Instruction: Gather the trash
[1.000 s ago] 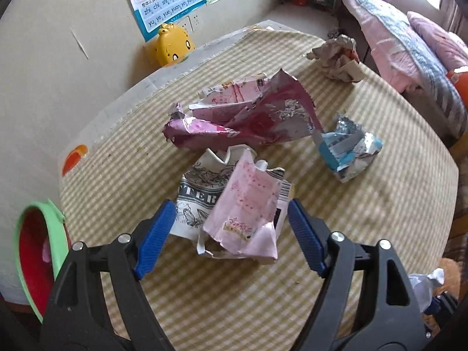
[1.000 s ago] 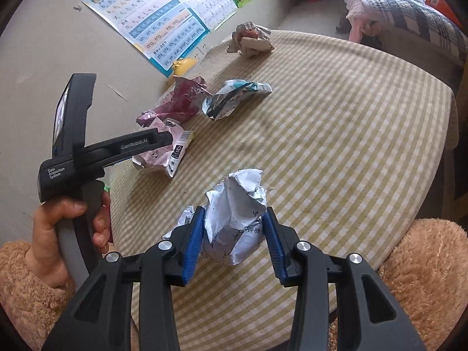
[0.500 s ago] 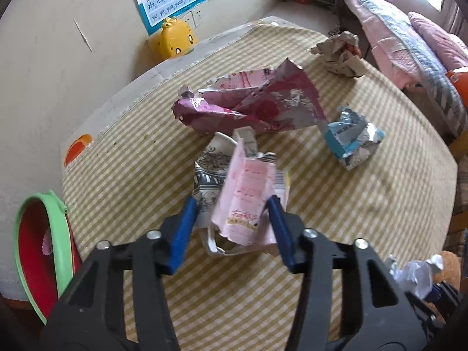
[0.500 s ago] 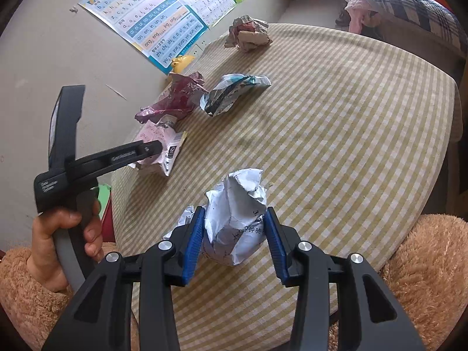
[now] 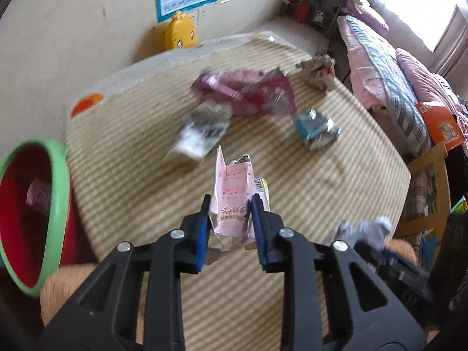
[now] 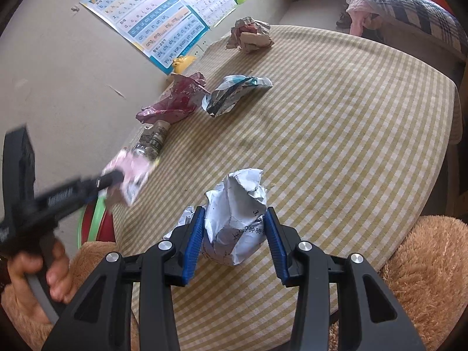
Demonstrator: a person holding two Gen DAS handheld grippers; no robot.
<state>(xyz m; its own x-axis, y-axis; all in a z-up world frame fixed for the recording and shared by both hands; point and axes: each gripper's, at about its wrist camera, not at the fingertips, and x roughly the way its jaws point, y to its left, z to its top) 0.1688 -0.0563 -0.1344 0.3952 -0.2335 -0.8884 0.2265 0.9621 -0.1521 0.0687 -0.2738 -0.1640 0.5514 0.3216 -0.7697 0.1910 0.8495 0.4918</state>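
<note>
left gripper (image 5: 229, 213): jaws closing, pads pinching the pink wrapper (image 5: 234, 199), which is hanging clear above the table (image 5: 336, 181).
right gripper (image 6: 234, 234): clamping a white paper ball (image 6: 237, 219) low over the table edge.
bin (image 5: 55, 193): sitting beside the table, at the left of the left view, one pink scrap showing inside.
step: lifting trash off the cloth.
next: probably swinging the wrapper over the bin rim and letting go.
still lying: purple wrapper (image 6: 175, 102), blue foil (image 6: 231, 93), printed pack (image 6: 152, 142), brown wad (image 6: 250, 35).
</note>
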